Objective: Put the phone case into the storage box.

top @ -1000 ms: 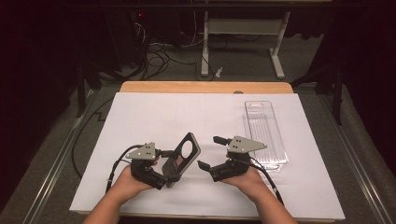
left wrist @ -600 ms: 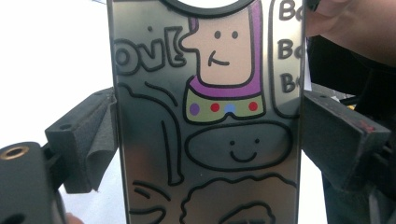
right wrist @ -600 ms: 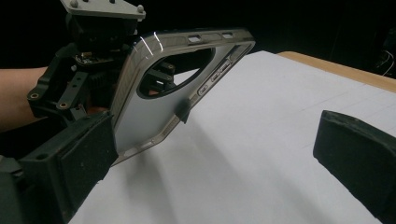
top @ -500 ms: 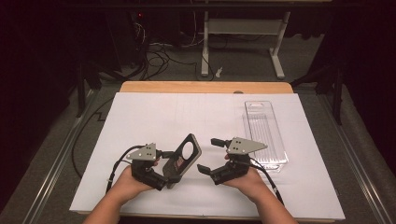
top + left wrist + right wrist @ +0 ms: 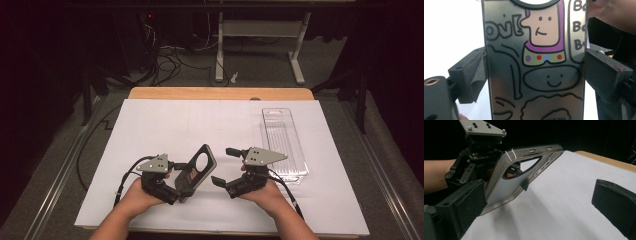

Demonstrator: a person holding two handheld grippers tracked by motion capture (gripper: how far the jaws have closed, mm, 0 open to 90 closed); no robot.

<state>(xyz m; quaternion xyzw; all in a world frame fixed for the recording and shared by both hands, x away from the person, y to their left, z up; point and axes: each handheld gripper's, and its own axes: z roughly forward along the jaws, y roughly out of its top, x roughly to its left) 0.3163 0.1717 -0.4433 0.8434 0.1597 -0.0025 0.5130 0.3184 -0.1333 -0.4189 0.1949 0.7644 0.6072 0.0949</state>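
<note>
Phone case (image 5: 198, 168) is clamped by its long sides in the left gripper (image 5: 176, 181) near the counter's (image 5: 165, 120) front edge, tilted up toward the wide-open right gripper (image 5: 223, 166) just beside it.

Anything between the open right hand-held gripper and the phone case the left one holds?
Nothing: in the high view only bare white table cover separates the right hand-held gripper from the phone case.
</note>
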